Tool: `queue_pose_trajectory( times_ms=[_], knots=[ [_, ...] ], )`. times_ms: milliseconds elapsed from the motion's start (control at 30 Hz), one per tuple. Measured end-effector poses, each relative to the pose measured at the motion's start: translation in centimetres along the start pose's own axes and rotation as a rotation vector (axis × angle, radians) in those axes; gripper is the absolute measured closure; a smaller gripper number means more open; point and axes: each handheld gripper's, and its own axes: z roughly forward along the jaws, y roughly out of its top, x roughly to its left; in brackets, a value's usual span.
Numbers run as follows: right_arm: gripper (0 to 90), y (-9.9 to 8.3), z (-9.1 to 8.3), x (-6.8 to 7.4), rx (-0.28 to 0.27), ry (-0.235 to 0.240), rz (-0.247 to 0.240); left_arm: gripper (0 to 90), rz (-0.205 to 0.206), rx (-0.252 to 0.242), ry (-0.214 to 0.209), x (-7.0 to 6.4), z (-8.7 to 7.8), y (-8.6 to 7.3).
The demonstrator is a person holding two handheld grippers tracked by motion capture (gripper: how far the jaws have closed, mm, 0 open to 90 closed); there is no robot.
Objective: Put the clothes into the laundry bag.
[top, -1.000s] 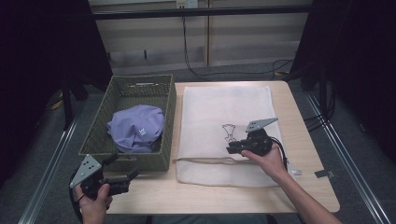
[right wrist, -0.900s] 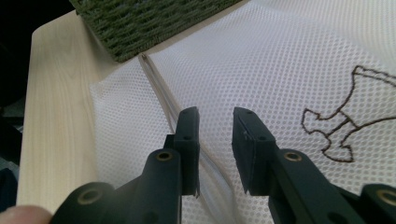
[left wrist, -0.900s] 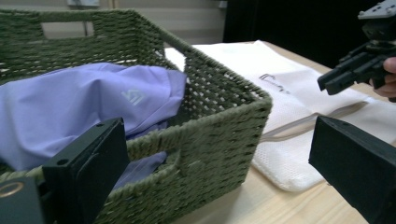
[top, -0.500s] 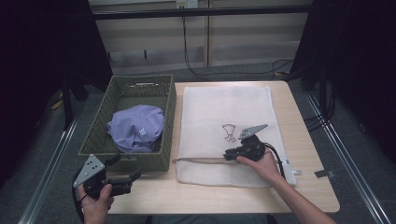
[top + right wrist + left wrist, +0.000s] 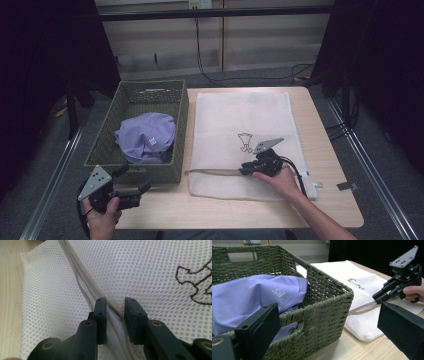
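Two claws: both parted.
Right claw (image 5: 245, 171): narrow gap astride zipper (image 5: 110, 312) of mesh bag (image 5: 240, 120), at 5 o'clock on worktop (image 5: 330, 150).
Left claw (image 5: 137, 186): wide, at 7 o'clock beside basket (image 5: 150, 172).

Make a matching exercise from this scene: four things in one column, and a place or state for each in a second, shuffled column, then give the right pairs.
Things
1. purple garment
2. white mesh bag
3. left gripper
4. right gripper

Places or states
A. jaws on either side of the bag's zipper strip
B. lying flat on the table, right of the basket
C. bundled inside the green woven basket
D. held wide open near the basket's front corner

Pairs: 1-C, 2-B, 3-D, 4-A
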Motion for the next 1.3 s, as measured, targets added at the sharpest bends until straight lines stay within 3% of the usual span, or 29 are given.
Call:
queue_pose_trajectory(
  times_ms=[267,333,467,700,767,900,1233,1300],
  knots=[
    [76.8,-0.3,0.1,0.2,-0.021,-0.018,-0.004,4.3,-0.001,-0.006,-0.013,0.1,0.0,0.0],
    [78.5,-0.3,0.0,0.1,-0.022,-0.017,-0.003,4.4,-0.010,-0.018,0.009,0.0,0.1,0.2],
    [80.3,-0.1,0.1,0.0,-0.006,-0.015,-0.018,4.4,-0.002,-0.029,0.010,-0.1,0.0,0.3],
    [86.7,-0.1,0.2,-0.3,-0.007,-0.009,0.011,4.3,-0.019,-0.033,0.015,0.1,0.0,0.2],
    [87.4,-0.2,0.2,-0.6,-0.017,0.013,0.055,4.3,-0.015,-0.028,0.009,0.1,0.0,0.1],
    [88.8,-0.2,0.2,-0.9,-0.025,0.028,0.081,4.2,-0.004,-0.024,0.013,-0.1,0.1,0.2],
    [89.4,-0.1,-0.2,-1.1,-0.026,0.037,0.108,4.2,0.014,-0.022,-0.005,-0.3,0.0,0.3],
    [89.4,0.1,-0.6,-1.2,-0.055,0.046,0.108,4.3,0.015,-0.019,-0.006,-0.3,0.1,0.3]
  ],
)
